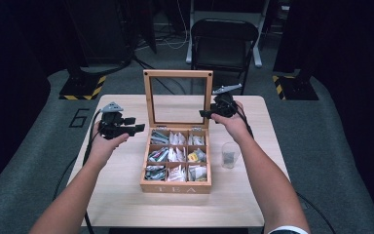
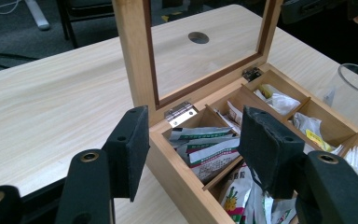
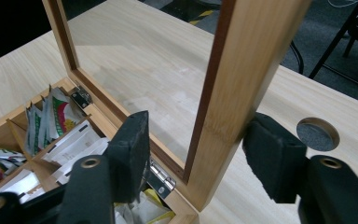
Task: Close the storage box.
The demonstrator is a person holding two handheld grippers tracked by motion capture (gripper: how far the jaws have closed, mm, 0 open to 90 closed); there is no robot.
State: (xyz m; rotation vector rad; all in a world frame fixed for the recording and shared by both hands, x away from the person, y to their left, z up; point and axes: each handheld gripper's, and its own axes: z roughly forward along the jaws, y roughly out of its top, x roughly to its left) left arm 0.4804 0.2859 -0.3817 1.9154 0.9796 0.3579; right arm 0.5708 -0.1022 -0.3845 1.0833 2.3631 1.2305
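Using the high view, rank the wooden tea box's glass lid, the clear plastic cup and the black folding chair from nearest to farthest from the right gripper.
1. Glass lid, directly beside the right gripper.
2. Clear plastic cup, on the table right of the box.
3. Black folding chair, beyond the table's far edge.

The wooden tea box [image 1: 176, 186] sits mid-table, its glass-paned lid [image 1: 177, 74] standing upright, open.

Dim room. Grey carpet [image 1: 39, 161], black folding chair [image 1: 222, 39] behind table [image 1: 126, 204], dark curtains [image 1: 341, 44] perhaps, hazard-striped stand bases [image 1: 82, 87].
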